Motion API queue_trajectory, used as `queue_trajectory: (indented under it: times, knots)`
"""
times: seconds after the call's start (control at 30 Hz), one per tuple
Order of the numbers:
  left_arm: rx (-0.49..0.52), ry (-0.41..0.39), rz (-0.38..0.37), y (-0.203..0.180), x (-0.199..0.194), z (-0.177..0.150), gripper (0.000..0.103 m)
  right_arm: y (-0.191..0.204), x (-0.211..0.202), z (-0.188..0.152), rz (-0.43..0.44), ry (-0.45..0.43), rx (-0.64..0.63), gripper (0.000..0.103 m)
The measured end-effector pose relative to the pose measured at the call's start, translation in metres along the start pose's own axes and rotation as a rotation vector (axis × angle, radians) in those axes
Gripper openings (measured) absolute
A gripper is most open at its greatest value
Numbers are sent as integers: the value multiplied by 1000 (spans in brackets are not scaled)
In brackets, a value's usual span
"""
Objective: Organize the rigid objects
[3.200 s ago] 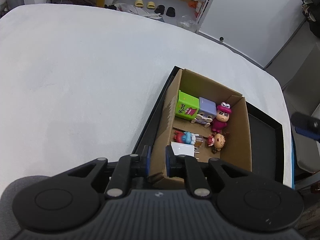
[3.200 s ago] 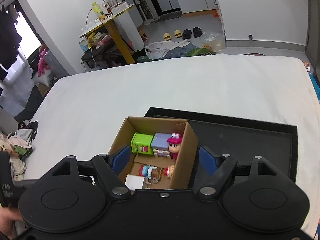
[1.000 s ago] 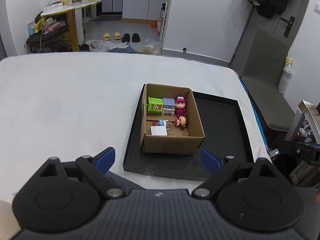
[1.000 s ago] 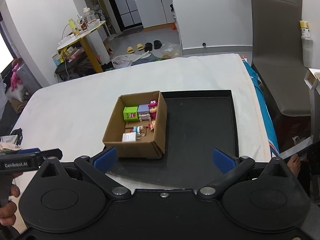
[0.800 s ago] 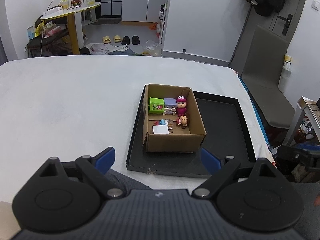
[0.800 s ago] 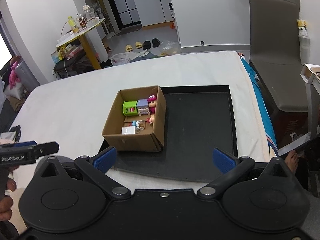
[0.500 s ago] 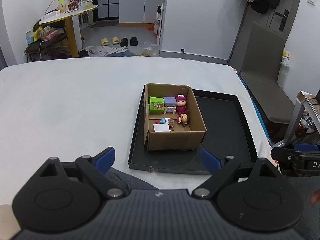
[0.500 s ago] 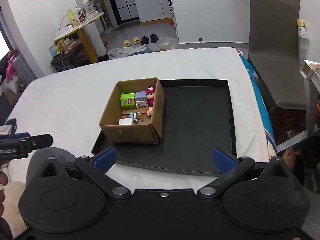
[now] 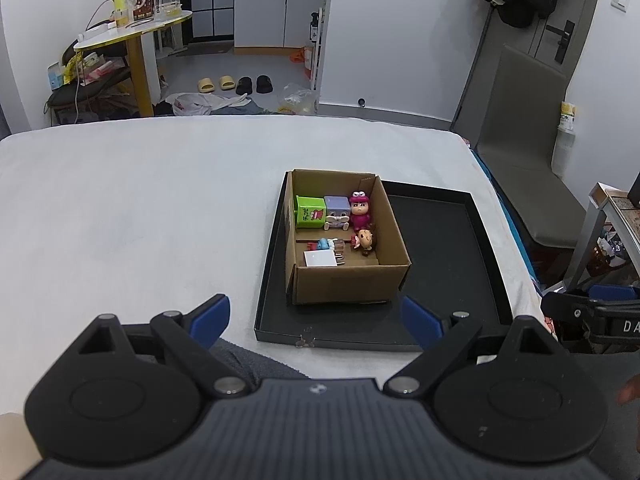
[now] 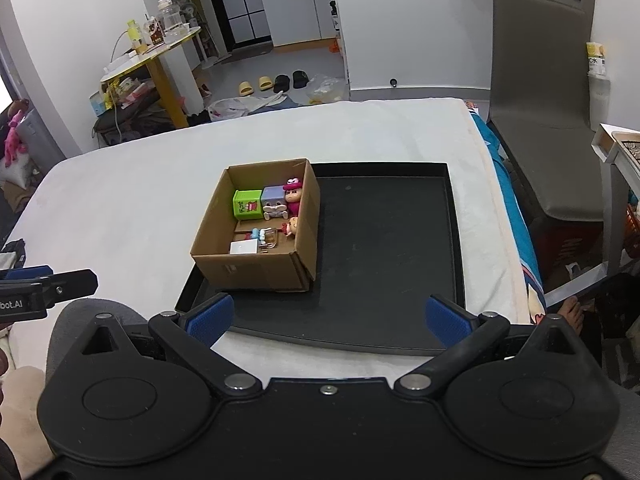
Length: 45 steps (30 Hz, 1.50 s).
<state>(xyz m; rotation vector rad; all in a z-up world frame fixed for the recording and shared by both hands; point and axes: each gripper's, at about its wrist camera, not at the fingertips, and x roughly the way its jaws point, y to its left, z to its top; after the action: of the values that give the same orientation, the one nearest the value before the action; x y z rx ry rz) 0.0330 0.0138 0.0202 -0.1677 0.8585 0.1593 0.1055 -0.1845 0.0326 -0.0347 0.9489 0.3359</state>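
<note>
An open cardboard box (image 9: 348, 280) (image 10: 256, 268) stands on the left part of a black tray (image 9: 452, 264) (image 10: 384, 248) on the white table. Inside it are a green cube (image 9: 309, 212) (image 10: 246, 204), a lavender cube (image 9: 337, 209) (image 10: 273, 197), a pink-hatted figure (image 9: 361, 213) (image 10: 293, 193), a small doll (image 9: 364, 240), a blue figure (image 9: 322, 245) and a white block (image 9: 319, 258) (image 10: 244, 247). My left gripper (image 9: 315, 318) is open and empty, held back from the tray's near edge. My right gripper (image 10: 329, 318) is open and empty, also near that edge.
A grey chair (image 10: 548, 120) stands right of the table, with a side shelf (image 10: 616, 144) beyond. A yellow-edged table (image 9: 132, 36) and slippers (image 9: 236, 84) are on the floor behind. The other gripper's body shows at the right edge (image 9: 592, 316) and left edge (image 10: 40, 288).
Both grippers have drawn back and up from the box. The left gripper, earlier shut on the box's wall, let go and is now open. The box stays on the tray.
</note>
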Motion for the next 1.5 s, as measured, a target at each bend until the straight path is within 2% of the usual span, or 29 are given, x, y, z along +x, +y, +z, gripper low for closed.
queue_trajectory:
  times: [0.23, 0.33, 1.5]
  knots:
    - [1, -6, 0, -1, -2, 0, 92, 0, 0, 0, 4, 0, 2, 103]
    - [5, -2, -10, 0, -2, 0, 92, -2, -1, 0, 39, 3, 22, 103]
    - [-5, 3, -19, 3, -4, -2, 92, -5, -5, -1, 54, -4, 40, 103]
